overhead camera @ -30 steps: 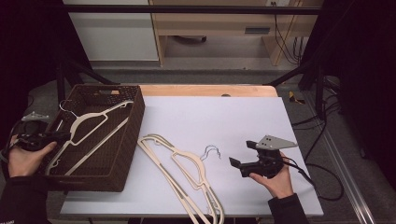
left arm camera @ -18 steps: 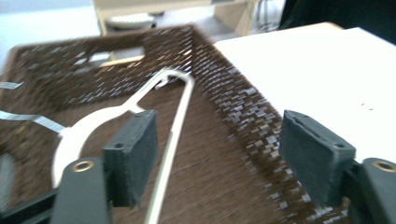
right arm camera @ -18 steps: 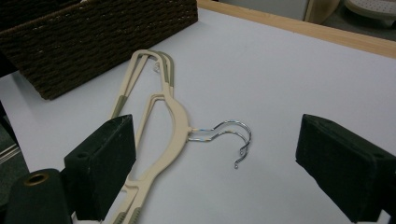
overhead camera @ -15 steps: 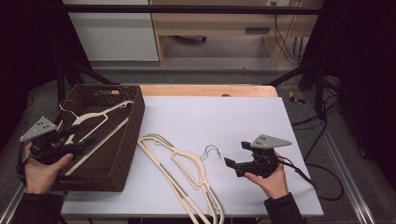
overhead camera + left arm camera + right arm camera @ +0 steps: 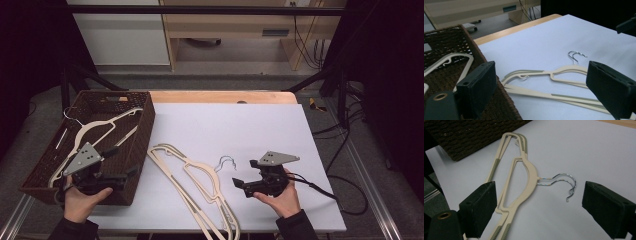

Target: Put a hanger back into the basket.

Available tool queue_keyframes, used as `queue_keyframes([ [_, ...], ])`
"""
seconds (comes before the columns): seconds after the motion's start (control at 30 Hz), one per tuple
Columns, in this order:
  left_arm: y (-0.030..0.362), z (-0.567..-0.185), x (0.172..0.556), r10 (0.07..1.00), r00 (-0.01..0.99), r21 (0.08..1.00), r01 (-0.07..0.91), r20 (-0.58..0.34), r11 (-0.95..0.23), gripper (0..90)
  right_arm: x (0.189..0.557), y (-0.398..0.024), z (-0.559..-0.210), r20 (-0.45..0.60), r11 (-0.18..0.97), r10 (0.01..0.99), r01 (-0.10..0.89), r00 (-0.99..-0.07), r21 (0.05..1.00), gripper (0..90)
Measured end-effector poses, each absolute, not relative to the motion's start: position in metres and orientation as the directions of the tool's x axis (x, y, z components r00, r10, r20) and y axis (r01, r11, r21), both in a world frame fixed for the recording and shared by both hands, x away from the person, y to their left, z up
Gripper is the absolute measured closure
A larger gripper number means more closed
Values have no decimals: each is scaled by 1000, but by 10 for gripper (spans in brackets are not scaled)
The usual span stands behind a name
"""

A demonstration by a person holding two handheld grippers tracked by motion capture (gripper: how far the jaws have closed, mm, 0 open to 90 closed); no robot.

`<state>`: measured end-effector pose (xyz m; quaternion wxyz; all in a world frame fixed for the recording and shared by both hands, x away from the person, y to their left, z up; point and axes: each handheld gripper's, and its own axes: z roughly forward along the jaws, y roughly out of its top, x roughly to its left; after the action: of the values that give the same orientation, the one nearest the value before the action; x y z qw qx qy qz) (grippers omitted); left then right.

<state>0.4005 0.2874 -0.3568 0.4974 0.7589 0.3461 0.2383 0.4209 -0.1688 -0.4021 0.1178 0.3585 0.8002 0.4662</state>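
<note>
Your right tool (image 5: 239, 184) is gaping empty just right of the hangers' hooks (image 5: 226, 162) — nearer than your left tool (image 5: 131, 171), which has just been opening, nothing between its jaws.

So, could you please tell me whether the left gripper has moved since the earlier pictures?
Yes: the left gripper moved rightward, from beyond the dark woven basket's left wall to over its near corner.

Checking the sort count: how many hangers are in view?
3. One hanger in the basket, lying in the wicker basket at left. Two stacked hangers on the table, hooks together, lying on the white table. Basket walls may hide more.
</note>
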Motion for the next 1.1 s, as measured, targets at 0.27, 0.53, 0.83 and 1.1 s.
queue_keyframes([
  [0.27, 285, -365, 399, 765, 644, 922, 302, -9, -244, 89, 419, -161, -408, 138, 333, 676, 467, -724, 819, 128],
  [0.53, 275, -373, 400, 754, 657, 914, 308, -4, -264, 84, 417, -150, -420, 150, 364, 675, 502, -723, 785, 136],
  [0.83, 273, -378, 400, 753, 659, 911, 311, -2, -270, 78, 415, -136, -440, 148, 446, 670, 554, -727, 703, 225],
  [1.1, 272, -377, 397, 752, 659, 912, 305, 5, -274, 79, 410, -123, -458, 179, 492, 660, 600, -730, 630, 353],
])
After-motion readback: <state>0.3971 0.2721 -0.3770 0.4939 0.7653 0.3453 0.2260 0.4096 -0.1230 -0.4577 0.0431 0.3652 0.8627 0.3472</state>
